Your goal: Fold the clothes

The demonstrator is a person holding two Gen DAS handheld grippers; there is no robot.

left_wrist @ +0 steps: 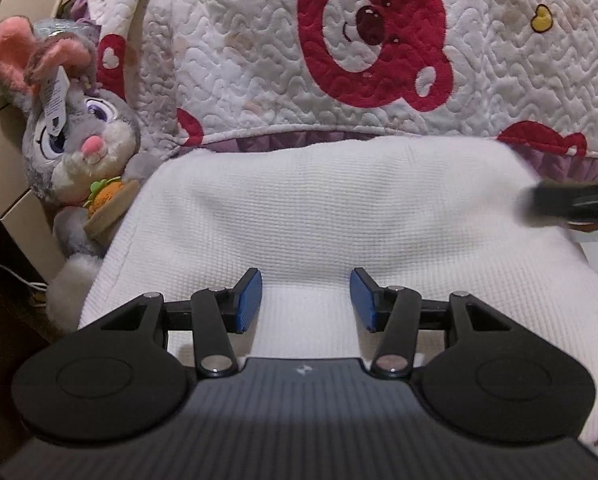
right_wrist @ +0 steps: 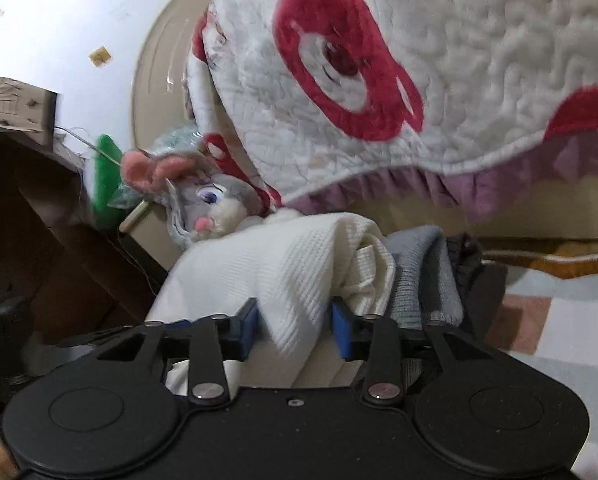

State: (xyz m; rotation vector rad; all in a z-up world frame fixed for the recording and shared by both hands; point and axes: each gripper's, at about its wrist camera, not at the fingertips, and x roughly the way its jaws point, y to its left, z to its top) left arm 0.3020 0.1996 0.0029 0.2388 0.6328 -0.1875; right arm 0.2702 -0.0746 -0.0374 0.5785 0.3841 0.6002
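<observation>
One white waffle-knit garment (left_wrist: 339,208) lies beneath the spread left tongs (left_wrist: 306,300), a fold seemingly pinched in the right tongs (right_wrist: 295,328)

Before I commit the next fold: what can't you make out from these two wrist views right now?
- Right gripper: white knit garment fills the gap; a real pinch can't be confirmed.
- Right gripper in the left wrist view: blurred, cut by the frame edge.
- Grey garment and dark garment: mostly hidden behind the white one.
- Garment's near hem: hidden under the left gripper.
</observation>
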